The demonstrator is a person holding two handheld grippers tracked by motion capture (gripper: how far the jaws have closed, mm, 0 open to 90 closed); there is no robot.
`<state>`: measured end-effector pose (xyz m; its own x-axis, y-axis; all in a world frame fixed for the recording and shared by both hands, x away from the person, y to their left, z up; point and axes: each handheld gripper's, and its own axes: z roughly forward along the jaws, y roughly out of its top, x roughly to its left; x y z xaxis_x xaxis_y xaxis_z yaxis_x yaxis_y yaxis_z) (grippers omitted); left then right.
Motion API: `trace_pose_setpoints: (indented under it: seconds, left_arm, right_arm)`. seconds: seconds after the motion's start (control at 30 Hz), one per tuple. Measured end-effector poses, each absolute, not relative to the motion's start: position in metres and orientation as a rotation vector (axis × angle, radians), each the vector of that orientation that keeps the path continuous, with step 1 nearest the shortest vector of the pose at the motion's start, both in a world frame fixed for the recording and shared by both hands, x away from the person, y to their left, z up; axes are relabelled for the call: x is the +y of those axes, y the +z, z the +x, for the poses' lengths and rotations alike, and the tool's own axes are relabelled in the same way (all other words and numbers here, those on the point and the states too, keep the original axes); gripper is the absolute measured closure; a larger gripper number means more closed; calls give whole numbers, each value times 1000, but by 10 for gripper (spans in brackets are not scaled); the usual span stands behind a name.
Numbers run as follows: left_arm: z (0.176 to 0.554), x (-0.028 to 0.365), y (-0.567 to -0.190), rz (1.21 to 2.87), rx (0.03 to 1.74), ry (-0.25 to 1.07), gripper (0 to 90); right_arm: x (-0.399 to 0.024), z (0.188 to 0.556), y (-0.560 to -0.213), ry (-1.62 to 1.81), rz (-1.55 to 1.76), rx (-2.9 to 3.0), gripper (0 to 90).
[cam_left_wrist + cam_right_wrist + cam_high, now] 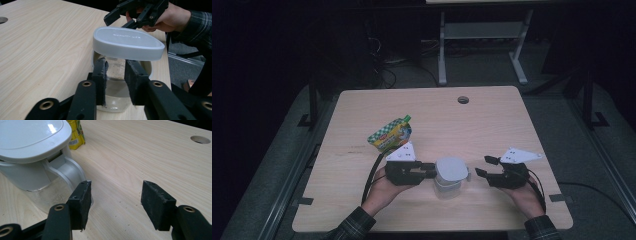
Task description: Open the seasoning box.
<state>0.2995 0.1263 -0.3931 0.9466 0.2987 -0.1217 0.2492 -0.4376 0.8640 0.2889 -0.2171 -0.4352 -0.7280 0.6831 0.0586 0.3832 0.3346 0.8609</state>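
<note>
A clear container [447, 189] with a white hinged lid [452, 169] stands near the table's front edge between both grippers. In the left gripper view the lid [127, 42] is tilted up over the glass body [112, 96], which has pale powder on its wall. My left gripper [432, 171] is at the container's left wall, just under the lid. Its pads [100, 75] stand a narrow gap apart, and whether they pinch anything is unclear. My right gripper [482, 166] hangs open beside the white hinge bracket [71, 171], with bare table between its pads [156, 202].
A green and yellow food pouch [390, 134] lies on the table behind my left hand, its corner showing behind the lid [75, 132]. A round cable hole [463, 99] sits near the far edge. The wooden tabletop [492, 125] stretches behind and to the right.
</note>
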Motion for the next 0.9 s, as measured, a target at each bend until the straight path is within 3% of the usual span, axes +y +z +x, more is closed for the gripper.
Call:
trace_pose_setpoints:
  seconds: [0.2,0.9]
  left_arm:
    - [299,126,-393,2045,370,20,895]
    - [303,111,-380,2041,318,-2,900]
  right_arm:
    - [-217,289,-435,1346,951,2291,410]
    - [-217,288,-437,1344,953,2304,410]
